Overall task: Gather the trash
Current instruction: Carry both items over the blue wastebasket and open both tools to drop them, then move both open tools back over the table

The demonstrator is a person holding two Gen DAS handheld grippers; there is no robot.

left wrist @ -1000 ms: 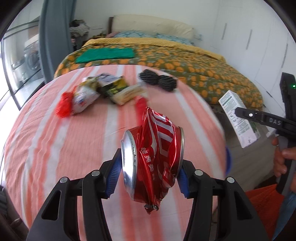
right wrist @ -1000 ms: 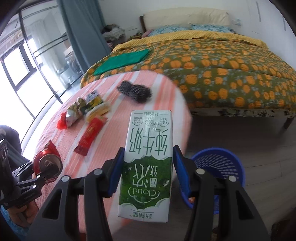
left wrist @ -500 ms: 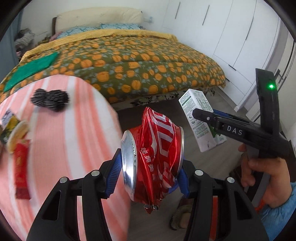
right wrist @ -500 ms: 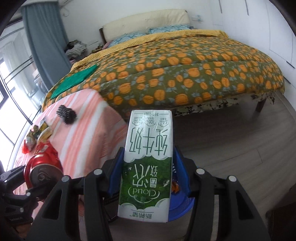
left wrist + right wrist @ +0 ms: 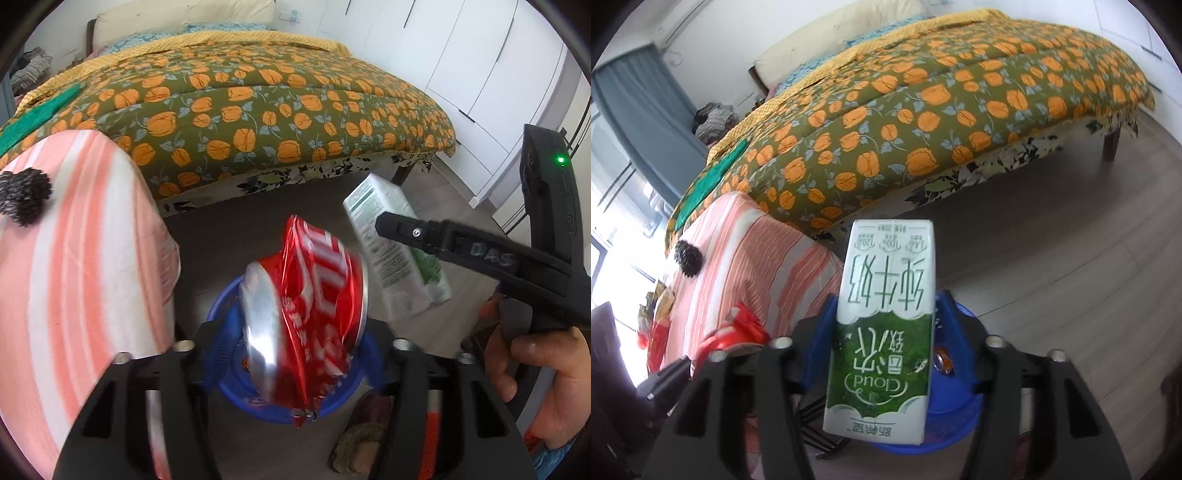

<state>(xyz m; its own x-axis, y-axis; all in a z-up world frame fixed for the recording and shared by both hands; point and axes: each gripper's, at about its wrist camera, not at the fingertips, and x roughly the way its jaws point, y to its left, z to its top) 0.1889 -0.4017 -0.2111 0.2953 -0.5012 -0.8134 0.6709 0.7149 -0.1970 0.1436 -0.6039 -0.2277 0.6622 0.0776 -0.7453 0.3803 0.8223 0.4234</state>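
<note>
— Two pieces of trash poised above the blue bin; why there?
— Placed for a clean drop: left fingers just spread apart, crushed can loose between; right fingers likewise, milk carton unclamped.
</note>
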